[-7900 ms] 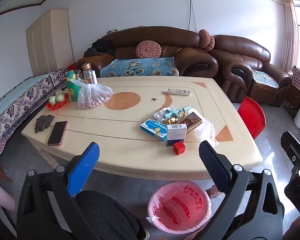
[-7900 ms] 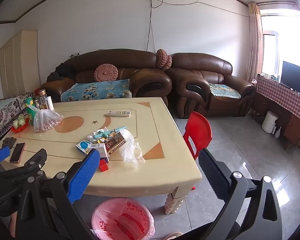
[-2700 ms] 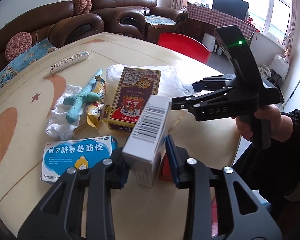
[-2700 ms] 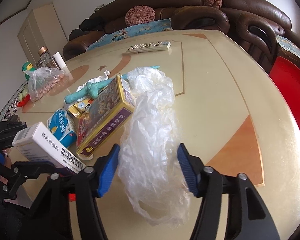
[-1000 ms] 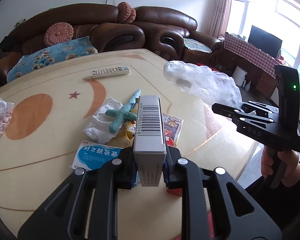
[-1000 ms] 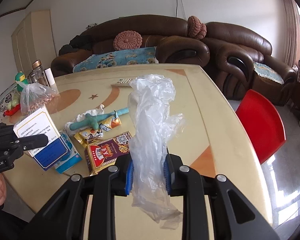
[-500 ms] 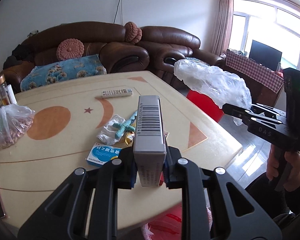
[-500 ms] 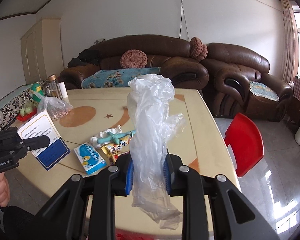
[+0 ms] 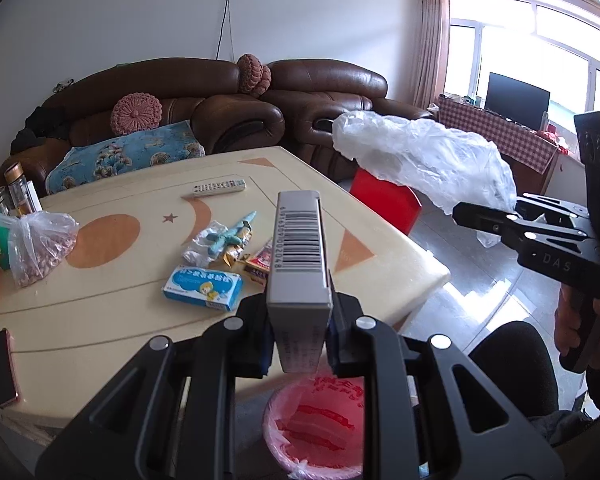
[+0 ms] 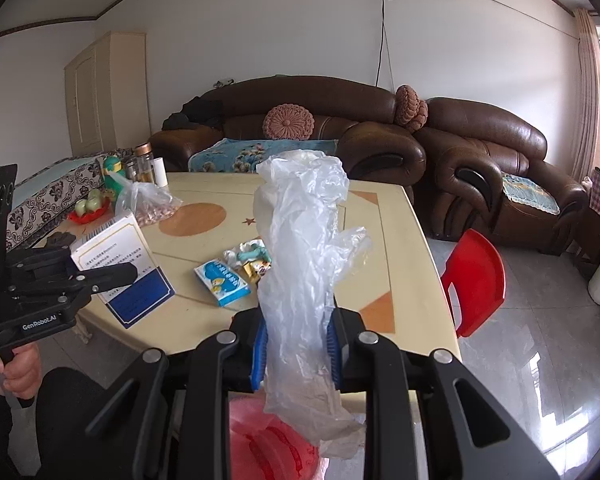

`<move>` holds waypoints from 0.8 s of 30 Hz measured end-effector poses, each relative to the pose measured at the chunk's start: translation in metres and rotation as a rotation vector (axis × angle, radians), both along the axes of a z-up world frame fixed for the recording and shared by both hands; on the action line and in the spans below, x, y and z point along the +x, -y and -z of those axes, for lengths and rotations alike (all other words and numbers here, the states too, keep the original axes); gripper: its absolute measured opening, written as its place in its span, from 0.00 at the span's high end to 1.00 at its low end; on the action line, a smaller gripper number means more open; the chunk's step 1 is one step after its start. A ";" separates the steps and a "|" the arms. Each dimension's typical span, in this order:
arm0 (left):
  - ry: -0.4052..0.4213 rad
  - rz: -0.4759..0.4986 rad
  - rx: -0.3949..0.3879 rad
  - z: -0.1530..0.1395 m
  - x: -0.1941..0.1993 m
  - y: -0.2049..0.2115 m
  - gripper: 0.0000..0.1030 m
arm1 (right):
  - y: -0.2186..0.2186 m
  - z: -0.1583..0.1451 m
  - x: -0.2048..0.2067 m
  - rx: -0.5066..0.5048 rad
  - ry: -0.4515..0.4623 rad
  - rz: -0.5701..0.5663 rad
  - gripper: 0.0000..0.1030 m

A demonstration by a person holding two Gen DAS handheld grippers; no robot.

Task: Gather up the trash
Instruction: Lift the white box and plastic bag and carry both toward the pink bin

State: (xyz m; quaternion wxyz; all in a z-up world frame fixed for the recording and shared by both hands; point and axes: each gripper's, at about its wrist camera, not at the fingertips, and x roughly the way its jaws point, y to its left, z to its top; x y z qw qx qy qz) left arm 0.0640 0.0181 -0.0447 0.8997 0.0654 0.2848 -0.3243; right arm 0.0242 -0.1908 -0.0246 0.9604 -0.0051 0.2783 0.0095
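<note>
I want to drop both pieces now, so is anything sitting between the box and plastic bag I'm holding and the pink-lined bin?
Nothing visible does. The left gripper clamps the barcoded box and the right gripper clamps the crumpled plastic bag, both off the table. The bin shows open just below both grippers, beside the table's near edge.

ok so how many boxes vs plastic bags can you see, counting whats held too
boxes: 3 (barcode box in the left gripper, blue box, red box)
plastic bags: 2 (clear bag in the right gripper, bag of nuts)
total: 5
</note>
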 end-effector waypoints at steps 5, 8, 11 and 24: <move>-0.019 0.016 -0.002 0.007 -0.023 0.001 0.80 | -0.003 -0.004 -0.030 -0.028 -0.009 -0.012 0.77; -0.027 0.022 -0.004 0.011 -0.033 0.003 0.80 | -0.006 0.000 -0.043 -0.044 -0.021 -0.024 0.77; -0.041 0.025 -0.003 0.017 -0.042 0.005 0.80 | -0.009 0.007 -0.055 -0.042 -0.043 -0.031 0.77; -0.142 0.049 0.035 0.064 -0.058 0.016 0.80 | -0.019 0.049 -0.066 -0.038 -0.155 -0.055 0.77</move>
